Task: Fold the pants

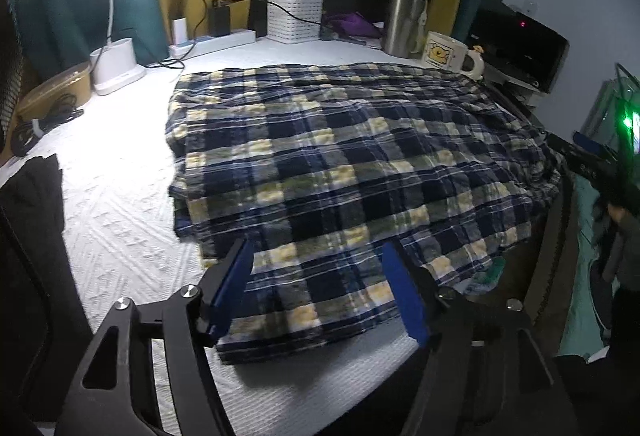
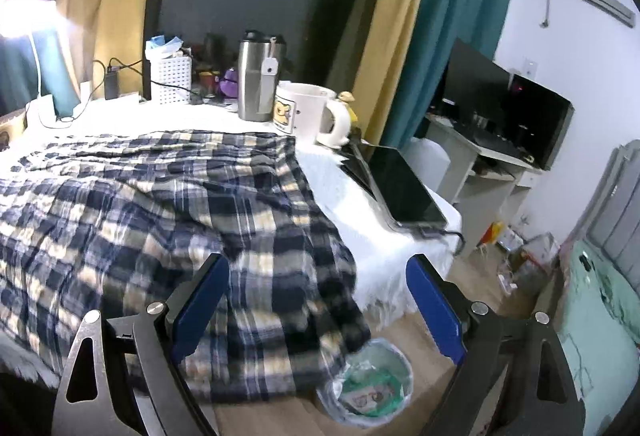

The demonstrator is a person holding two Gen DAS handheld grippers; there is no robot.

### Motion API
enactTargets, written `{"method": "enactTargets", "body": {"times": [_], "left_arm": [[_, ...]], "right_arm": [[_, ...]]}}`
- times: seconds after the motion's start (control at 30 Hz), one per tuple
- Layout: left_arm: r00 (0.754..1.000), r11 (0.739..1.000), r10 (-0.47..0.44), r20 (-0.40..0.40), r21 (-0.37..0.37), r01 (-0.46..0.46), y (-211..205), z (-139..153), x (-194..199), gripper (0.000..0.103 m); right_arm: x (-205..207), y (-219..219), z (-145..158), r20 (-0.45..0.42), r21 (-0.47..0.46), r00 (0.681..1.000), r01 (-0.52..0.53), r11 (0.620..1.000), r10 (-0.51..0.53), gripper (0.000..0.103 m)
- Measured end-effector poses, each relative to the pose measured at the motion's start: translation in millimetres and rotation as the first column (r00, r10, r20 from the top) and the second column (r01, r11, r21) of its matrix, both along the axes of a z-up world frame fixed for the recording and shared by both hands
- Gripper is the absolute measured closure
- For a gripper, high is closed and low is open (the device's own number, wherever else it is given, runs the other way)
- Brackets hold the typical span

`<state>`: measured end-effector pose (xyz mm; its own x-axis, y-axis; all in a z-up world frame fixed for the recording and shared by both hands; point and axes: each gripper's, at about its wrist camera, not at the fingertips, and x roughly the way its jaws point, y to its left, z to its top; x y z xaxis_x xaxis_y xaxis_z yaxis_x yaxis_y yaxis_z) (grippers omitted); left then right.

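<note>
The plaid pants [image 1: 344, 164], navy, white and yellow checks, lie spread over the white table cover [image 1: 120, 204]. Part of them hangs over the table's right edge in the right wrist view [image 2: 280, 276]. My left gripper [image 1: 318, 256] is open, its blue pads either side of the pants' near edge, just above the cloth. My right gripper [image 2: 318, 268] is open above the hanging right part of the pants, holding nothing. The right gripper also shows at the far right of the left wrist view [image 1: 592, 160].
At the back stand a white lamp base [image 1: 116, 66], a power strip [image 1: 216, 40], a white basket [image 1: 294, 16], a steel tumbler [image 2: 256, 76] and a white mug [image 2: 304, 112]. A tablet [image 2: 404, 188] lies at the table's right edge. A bin [image 2: 364, 384] stands on the floor below.
</note>
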<state>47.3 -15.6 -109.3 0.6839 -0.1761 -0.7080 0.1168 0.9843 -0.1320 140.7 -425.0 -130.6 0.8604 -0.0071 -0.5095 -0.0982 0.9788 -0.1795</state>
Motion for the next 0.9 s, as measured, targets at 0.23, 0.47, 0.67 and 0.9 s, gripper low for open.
{"method": "enactTargets", "body": {"times": [0.23, 0.47, 0.67, 0.9], "left_arm": [[0.999, 0.998, 0.045, 0.002, -0.032, -0.045, 10.1, -0.7, 4.0, 0.035], [0.999, 0.999, 0.048, 0.007, -0.022, -0.047, 9.9, -0.8, 3.9, 0.035], [0.998, 0.998, 0.065, -0.004, -0.026, -0.065, 12.0, -2.2, 4.5, 0.035], [0.998, 0.998, 0.069, -0.003, -0.013, -0.069, 13.6, -1.1, 3.9, 0.035]], "right_arm": [[-18.1, -1.6, -10.8, -0.051, -0.048, 0.999, -0.015, 0.999, 0.013, 0.012], [-45.4, -11.0, -67.8, -0.171, 0.042, 0.985, 0.031, 0.999, -0.023, 0.000], [-35.9, 13.8, -110.9, -0.241, 0.053, 0.970, -0.018, 0.998, 0.030, 0.000], [-37.0, 22.0, -93.1, -0.152, 0.105, 0.988, 0.005, 0.994, 0.011, 0.000]]}}
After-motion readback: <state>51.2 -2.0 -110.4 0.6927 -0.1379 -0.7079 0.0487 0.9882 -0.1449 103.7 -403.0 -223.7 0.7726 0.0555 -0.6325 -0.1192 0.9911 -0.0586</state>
